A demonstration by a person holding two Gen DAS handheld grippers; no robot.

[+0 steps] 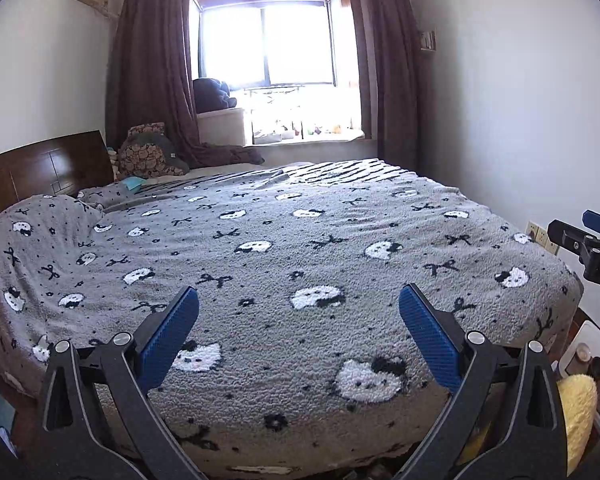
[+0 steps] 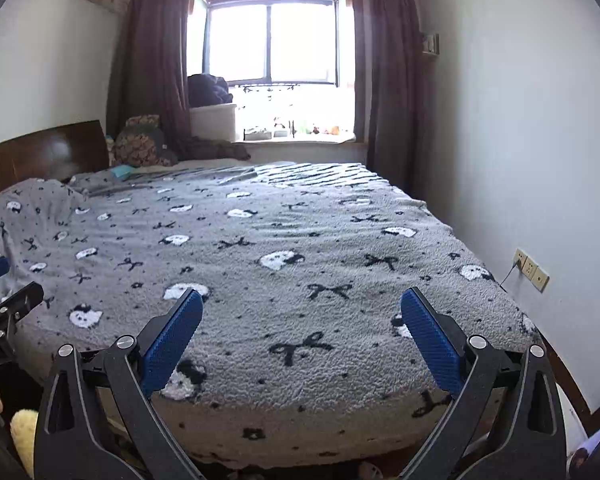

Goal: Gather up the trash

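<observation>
No piece of trash can be made out on the bed [image 1: 300, 240], whose grey blanket [image 2: 300, 248] with white cat faces and black bows lies spread flat up to the wooden headboard [image 1: 40, 168]. The left gripper [image 1: 299, 340] hangs over the near edge of the bed, its blue pads [image 1: 168, 344] spread wide with nothing between them. The right gripper [image 2: 302, 340] stands beside it, equally wide and empty. Beyond the bed, brown curtains [image 1: 152, 80] frame a bright window [image 1: 268, 40]
</observation>
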